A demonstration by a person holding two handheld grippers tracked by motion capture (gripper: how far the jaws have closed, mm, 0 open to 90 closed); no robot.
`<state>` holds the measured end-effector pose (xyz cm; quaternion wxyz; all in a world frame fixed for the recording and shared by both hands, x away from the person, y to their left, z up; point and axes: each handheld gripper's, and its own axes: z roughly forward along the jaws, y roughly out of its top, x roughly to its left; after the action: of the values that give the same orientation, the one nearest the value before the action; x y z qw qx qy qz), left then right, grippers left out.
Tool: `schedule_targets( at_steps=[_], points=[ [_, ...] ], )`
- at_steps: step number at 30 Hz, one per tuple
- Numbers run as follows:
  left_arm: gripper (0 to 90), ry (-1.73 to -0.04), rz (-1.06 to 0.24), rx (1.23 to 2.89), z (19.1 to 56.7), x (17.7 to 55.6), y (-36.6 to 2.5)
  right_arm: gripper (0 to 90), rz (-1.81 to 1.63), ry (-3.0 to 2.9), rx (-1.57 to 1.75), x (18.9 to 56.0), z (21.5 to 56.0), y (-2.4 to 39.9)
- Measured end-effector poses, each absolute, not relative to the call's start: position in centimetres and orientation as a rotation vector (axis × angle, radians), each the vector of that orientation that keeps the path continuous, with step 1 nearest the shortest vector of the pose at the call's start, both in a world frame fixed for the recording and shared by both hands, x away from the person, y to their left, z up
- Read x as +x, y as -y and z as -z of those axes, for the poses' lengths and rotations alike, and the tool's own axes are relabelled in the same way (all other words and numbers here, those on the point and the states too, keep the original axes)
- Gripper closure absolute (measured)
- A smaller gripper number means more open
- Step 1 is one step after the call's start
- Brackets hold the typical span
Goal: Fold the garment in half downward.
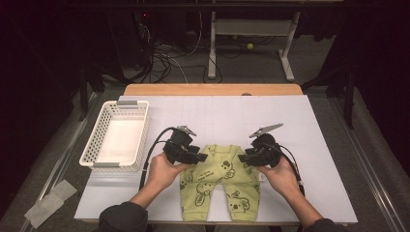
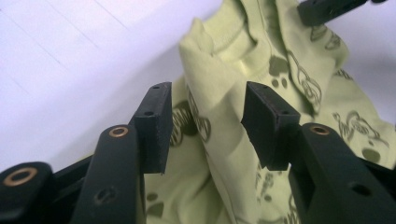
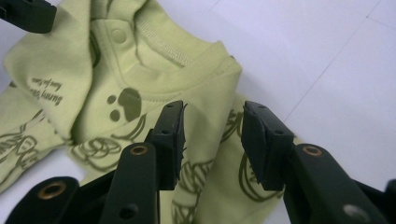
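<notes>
A light green baby garment (image 1: 220,183) with dark koala prints lies flat on the white table cover (image 1: 227,113), legs toward the person. My left gripper (image 1: 200,157) is at its upper left corner and my right gripper (image 1: 244,158) at its upper right corner. In the left gripper view the gripper (image 2: 203,116) stands open, and a raised fold of the garment (image 2: 289,60) rises between the jaws without being pressed. In the right gripper view the gripper (image 3: 212,135) is open over the garment's (image 3: 140,79) waistband corner, pads apart from the cloth.
A white plastic basket (image 1: 92,145) stands on the table's left side. A wooden table edge (image 1: 212,89) runs along the back. Bare white cover stretches behind and to the right of the garment. Cables and desk legs (image 1: 212,58) lie on the floor beyond.
</notes>
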<state>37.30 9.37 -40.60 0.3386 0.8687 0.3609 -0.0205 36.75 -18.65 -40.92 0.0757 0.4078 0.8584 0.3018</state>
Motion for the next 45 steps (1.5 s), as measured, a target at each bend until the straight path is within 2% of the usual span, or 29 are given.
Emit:
schedule_targets(
  at_steps=[3,5,7,8,9,13,30,41,44,45],
  points=[
    [53.2,-0.947,0.077,2.256,40.8,37.7,-9.0,61.4,-0.892,-2.588,1.232,37.2,41.1,18.3],
    [57.5,-0.942,0.101,2.259,41.0,37.9,-8.9,66.7,-0.879,-2.611,1.223,37.3,41.2,18.0],
    [63.4,-0.936,0.11,2.265,41.1,37.9,-8.9,72.8,-0.864,-2.633,1.204,37.3,41.3,17.7],
    [71.2,-0.929,0.113,2.266,41.1,37.9,-8.9,78.6,-0.865,-2.643,1.185,37.1,41.2,17.6],
    [74.8,-0.914,0.116,2.27,41.0,37.8,-9.0,81.0,-0.866,-2.648,1.181,37.0,41.2,17.6],
    [80.2,-0.888,0.119,2.279,40.6,37.4,-9.1,86.3,-0.873,-2.653,1.133,36.2,40.7,17.7],
    [80.5,-0.783,0.162,2.318,40.4,33.9,-9.5,86.7,-0.935,-2.694,1.058,32.6,40.5,18.8],
    [80.0,-0.735,0.207,2.353,41.9,30.7,-9.4,86.6,-0.939,-2.754,1.027,29.4,42.0,19.3],
    [76.6,-0.738,0.197,2.35,41.8,30.4,-9.5,86.4,-0.934,-2.76,1.018,29.1,42.3,19.3],
    [69.8,-0.75,0.184,2.345,41.6,30.5,-9.6,85.8,-0.938,-2.754,1.027,28.9,42.3,19.5]
  ],
)
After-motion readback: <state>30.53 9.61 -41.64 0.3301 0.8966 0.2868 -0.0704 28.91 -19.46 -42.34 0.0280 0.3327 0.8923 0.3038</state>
